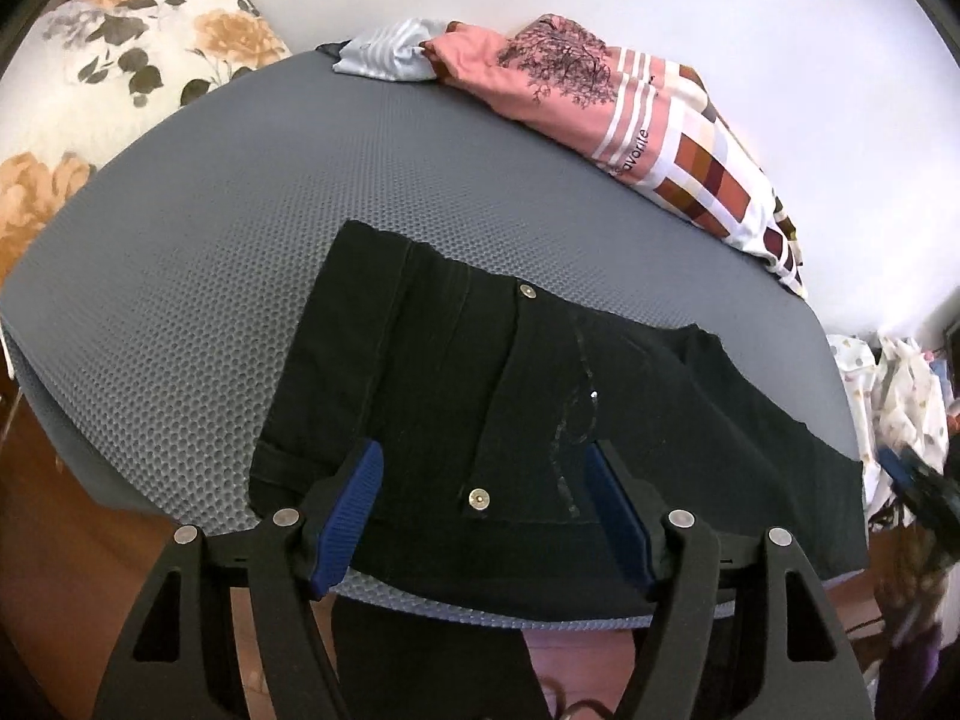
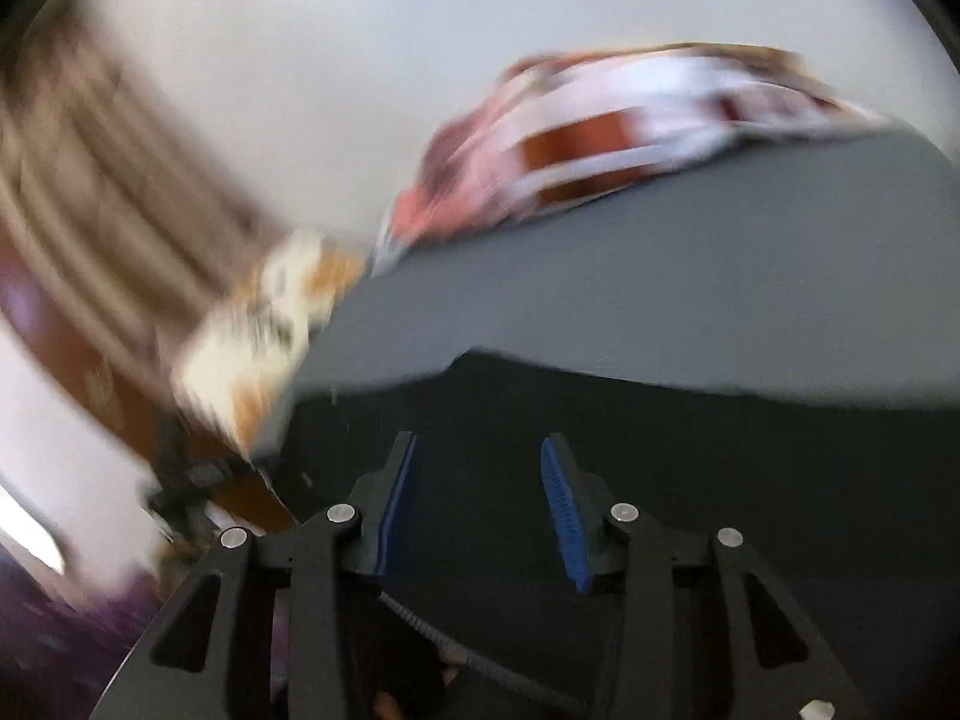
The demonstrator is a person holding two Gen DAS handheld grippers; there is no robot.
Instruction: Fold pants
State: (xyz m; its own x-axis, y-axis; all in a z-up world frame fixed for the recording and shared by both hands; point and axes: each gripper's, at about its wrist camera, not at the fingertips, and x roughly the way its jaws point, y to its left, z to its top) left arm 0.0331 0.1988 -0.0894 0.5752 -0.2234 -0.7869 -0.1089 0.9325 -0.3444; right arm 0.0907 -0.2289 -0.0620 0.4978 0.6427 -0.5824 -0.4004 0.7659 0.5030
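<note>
In the left wrist view we see the black pants (image 1: pixel 480 396) lying flat in the lower middle of the frame on a grey dimpled mat (image 1: pixel 180 312); the waistband runs along the near edge, with one metal button (image 1: pixel 478 499) low in the centre and a second one (image 1: pixel 528 292) higher up; the cloth spreads away toward the right edge of the frame. Our left gripper (image 1: pixel 483 510) hangs over the waistband with its blue pads (image 1: pixel 354 516) standing wide apart and pressing on nothing; the button sits in the gap between them. At the upper right lies a pile of folded clothes (image 1: pixel 630 114), pink and checked, and at the upper left a flowered cushion (image 1: pixel 150 60); a heap of pale fabric (image 1: pixel 894 396) shows at the right edge.

The right wrist view is badly smeared; we can still make out our right gripper (image 2: pixel 480 504), its blue pads parted with dark cloth (image 2: pixel 600 420) behind the gap and no fabric clamped between them; the mat (image 2: pixel 660 288) fills the middle and the pile (image 2: pixel 600 138) sits at the upper right.
</note>
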